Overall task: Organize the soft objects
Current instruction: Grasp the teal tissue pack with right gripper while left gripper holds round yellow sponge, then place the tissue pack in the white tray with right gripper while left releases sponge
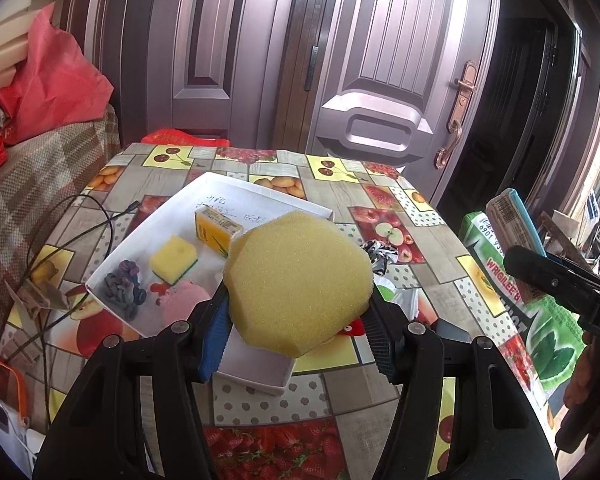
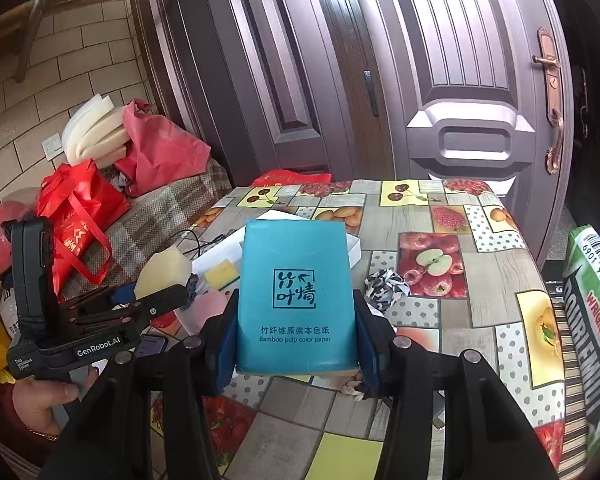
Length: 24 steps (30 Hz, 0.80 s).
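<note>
Sponge [image 1: 298, 280] overhangs white tray [image 1: 172, 216] holding scourer [image 1: 173, 259].

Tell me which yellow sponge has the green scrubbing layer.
The small square sponge lying in the white tray, beside the pink item. The big yellow sponge held by the left gripper is plain foam, no green.

Yellow sponge [image 1: 298, 284] and blue tissue pack [image 2: 296, 298], both clamped aloft.
</note>
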{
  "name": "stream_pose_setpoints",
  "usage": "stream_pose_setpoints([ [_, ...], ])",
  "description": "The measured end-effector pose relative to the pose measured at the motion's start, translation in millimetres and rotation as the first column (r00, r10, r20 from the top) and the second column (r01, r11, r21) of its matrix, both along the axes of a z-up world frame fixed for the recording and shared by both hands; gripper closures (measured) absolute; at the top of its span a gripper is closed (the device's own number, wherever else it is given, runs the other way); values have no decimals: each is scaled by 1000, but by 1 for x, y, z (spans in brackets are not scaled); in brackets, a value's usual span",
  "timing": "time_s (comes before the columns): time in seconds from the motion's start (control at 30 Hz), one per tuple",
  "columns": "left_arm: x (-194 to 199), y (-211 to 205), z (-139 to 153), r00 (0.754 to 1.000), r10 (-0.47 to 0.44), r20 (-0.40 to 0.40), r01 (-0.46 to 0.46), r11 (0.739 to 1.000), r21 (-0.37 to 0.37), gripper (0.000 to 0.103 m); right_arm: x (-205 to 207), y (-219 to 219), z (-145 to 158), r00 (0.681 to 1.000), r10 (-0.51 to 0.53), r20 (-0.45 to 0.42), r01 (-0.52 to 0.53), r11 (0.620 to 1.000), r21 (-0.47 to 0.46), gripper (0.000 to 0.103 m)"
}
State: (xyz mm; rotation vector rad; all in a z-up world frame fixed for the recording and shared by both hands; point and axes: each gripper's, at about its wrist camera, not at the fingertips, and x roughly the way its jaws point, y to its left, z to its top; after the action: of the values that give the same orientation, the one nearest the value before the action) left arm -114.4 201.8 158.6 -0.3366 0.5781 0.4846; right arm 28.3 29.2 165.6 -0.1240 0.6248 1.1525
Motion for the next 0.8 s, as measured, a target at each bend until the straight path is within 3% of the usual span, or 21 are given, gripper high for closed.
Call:
stream_pose_setpoints([
  [0.17, 5, 55, -15, 995, 91, -39, -93, 994, -51, 42, 7, 48, -11, 998, 59, -37, -61, 997, -52, 53],
  [0.33, -1, 114, -42, 967, 235, -97, -247, 959, -140, 42, 16, 104, -40, 989, 91, -115, -105, 987, -123, 53],
  [0.53, 5, 128, -53, 954, 275, -120, -290, 947, -135, 40, 19, 155, -73, 986, 86, -142, -113, 975, -192, 52],
  [0.6, 10, 131, -53, 952, 281, -125, -296, 947, -122, 32, 21, 165, -77, 987, 68, -143, -95, 977, -190, 52],
  [0.63, 12, 131, -53, 950, 286, -126, -301, 947, -114, 27, 22, 168, -79, 988, 59, -142, -87, 977, -194, 40],
  [0.67, 12, 133, -53, 945, 301, -129, -314, 944, -100, 12, 23, 170, -80, 989, 49, -139, -76, 978, -192, 17],
  [0.7, 13, 134, -54, 939, 317, -131, -329, 941, -82, 0, 23, 169, -80, 990, 40, -136, -64, 982, -178, 10],
  [0.73, 13, 134, -55, 937, 326, -130, -336, 939, -67, 0, 23, 168, -79, 991, 40, -131, -61, 985, -162, 1],
  [0.8, 14, 135, -59, 933, 328, -147, -339, 939, -55, 0, 20, 168, -80, 993, 51, -107, -68, 984, -163, 0],
])
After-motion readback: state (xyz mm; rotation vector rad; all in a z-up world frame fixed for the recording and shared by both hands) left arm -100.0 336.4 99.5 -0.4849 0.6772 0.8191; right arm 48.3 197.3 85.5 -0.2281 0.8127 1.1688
